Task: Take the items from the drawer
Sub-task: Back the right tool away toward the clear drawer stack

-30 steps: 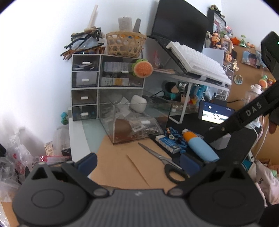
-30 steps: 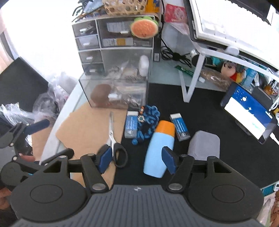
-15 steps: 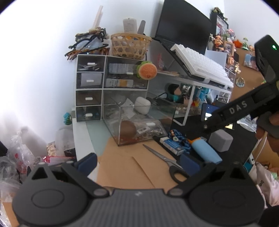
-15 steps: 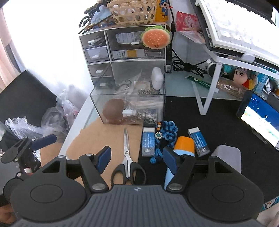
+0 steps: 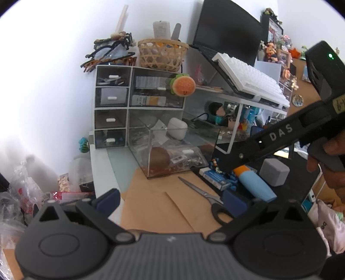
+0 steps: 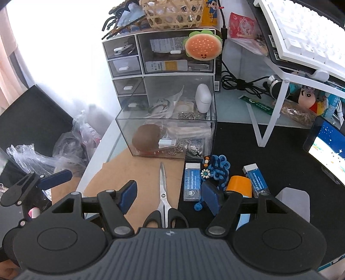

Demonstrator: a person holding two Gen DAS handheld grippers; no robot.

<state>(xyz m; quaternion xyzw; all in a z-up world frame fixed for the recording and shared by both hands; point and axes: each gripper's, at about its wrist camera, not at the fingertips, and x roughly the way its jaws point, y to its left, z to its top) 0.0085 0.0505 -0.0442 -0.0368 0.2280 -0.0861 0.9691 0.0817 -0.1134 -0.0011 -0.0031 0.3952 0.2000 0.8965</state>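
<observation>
A clear drawer (image 6: 166, 133) (image 5: 172, 150) stands pulled out of the white organizer (image 6: 161, 60) (image 5: 138, 105). It holds a brown round thing (image 6: 146, 140), a white case (image 6: 203, 98) and small bits. In front lie scissors (image 6: 164, 200) (image 5: 202, 191), two erasers (image 6: 192, 182), a blue bead string (image 6: 217, 170) and a blue bottle with an orange cap (image 6: 239, 189) (image 5: 254, 185). My right gripper (image 6: 170, 195) is open and empty above the scissors. My left gripper (image 5: 170, 200) is open and empty over the brown cardboard.
A white stand (image 6: 280, 86) with a keyboard (image 6: 301, 36) rises at the right, a phone (image 6: 327, 146) beside it. A grey block (image 5: 273, 171) sits on the black mat. A wicker basket (image 6: 172, 13) tops the organizer. Plastic bags (image 6: 43, 150) lie left of the desk.
Both grippers have pulled back and up from the desk. The right one has shifted left, from over the blue bottle to over the scissors. Both stay open.
</observation>
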